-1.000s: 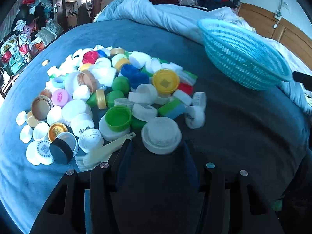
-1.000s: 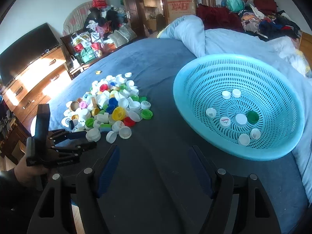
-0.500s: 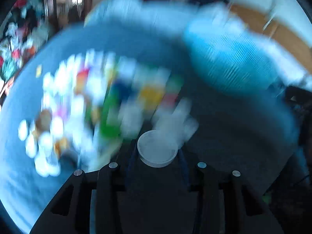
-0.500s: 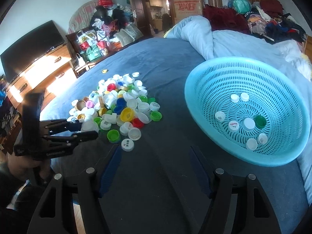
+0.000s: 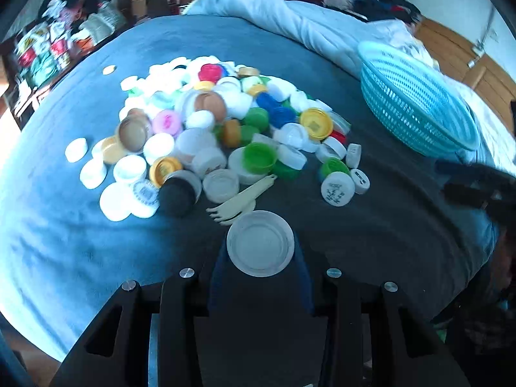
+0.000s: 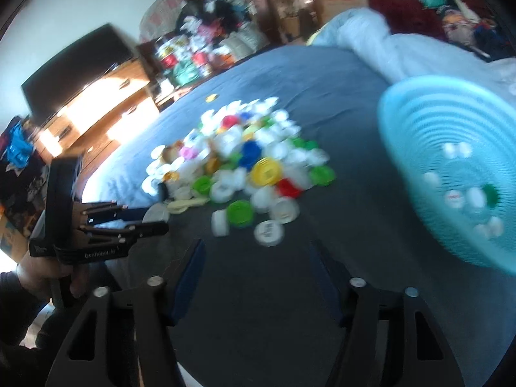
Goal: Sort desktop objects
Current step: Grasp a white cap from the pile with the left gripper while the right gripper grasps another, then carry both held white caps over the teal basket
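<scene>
A pile of mixed plastic caps (image 5: 225,129) lies on the blue bedspread; it also shows in the right wrist view (image 6: 245,164). My left gripper (image 5: 260,251) is shut on a large white lid (image 5: 260,243), held just above the cloth in front of the pile; the lid also shows in the right wrist view (image 6: 156,214). A turquoise basket (image 5: 416,106) stands at the right, with several caps inside it (image 6: 467,190). My right gripper (image 6: 258,258) is open and empty, over the dark cloth between pile and basket.
A cream plastic fork (image 5: 238,203) lies at the pile's near edge. A white quilt (image 5: 290,22) is bunched behind the pile. A wooden headboard (image 5: 467,58) is at the far right. A dresser with a TV (image 6: 80,74) stands beside the bed.
My left gripper closed on the large white lid at the pile's near edge and drew it back from the pile. My right gripper swung left toward the pile.
</scene>
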Motion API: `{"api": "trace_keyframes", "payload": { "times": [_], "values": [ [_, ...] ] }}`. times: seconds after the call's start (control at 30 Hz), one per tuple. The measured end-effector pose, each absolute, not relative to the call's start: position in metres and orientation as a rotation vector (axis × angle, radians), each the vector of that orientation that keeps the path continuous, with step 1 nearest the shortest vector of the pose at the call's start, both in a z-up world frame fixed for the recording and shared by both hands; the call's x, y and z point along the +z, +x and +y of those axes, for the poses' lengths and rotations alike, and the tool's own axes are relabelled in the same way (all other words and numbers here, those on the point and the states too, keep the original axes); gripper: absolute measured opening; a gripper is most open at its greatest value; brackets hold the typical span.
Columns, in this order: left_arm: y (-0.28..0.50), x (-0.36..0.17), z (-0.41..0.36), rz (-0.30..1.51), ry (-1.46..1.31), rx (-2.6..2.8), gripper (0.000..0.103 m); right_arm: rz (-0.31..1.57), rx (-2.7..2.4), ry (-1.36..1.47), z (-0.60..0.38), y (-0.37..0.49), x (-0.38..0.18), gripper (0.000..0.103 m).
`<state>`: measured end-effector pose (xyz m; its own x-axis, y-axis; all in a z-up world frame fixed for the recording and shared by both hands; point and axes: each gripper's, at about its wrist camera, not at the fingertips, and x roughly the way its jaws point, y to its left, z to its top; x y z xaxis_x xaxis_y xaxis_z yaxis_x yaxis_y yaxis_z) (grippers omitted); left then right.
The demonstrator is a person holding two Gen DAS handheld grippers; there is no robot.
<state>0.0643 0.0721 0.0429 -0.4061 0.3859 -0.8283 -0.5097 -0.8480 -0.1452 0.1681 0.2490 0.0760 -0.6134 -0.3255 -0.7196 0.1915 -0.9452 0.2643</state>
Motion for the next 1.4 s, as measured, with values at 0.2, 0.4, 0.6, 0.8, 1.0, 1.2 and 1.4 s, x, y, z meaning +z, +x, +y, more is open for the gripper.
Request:
{"api": "trace_keyframes", "payload": {
  "times": [0.2, 0.4, 0.6, 0.8, 1.0, 1.2, 1.4],
  "values": [
    [0.067, 0.043, 0.065, 0.119, -1.268, 2.251, 0.034, -0.284, -2.501, 1.213, 0.211, 0.133, 0.046, 0.067],
    [0.065, 0.043, 0.061, 0.096, -1.264, 2.248, 0.034, -0.228, -2.508, 1.322, 0.195, 0.104, 0.020, 0.031],
    [0.067, 0.055, 0.061, 0.073, -1.215, 2.279, 0.034, -0.204, -2.540, 1.276, 0.199, 0.118, 0.039, 0.013],
    [0.071, 0.091, 0.069, 0.063, -1.116, 2.362, 0.034, -0.178, -2.639, 1.147, 0.206, 0.142, 0.093, 0.013],
    [0.066, 0.126, 0.083, 0.084, -1.071, 2.452, 0.034, -0.142, -2.725, 1.030, 0.218, 0.156, 0.143, 0.013],
    [0.059, 0.152, 0.107, 0.118, -1.032, 2.473, 0.034, -0.098, -2.816, 0.933, 0.237, 0.162, 0.182, 0.013],
    [0.052, 0.175, 0.136, 0.165, -0.976, 2.467, 0.034, -0.080, -2.895, 0.876, 0.262, 0.168, 0.209, 0.013]
  ]
}}
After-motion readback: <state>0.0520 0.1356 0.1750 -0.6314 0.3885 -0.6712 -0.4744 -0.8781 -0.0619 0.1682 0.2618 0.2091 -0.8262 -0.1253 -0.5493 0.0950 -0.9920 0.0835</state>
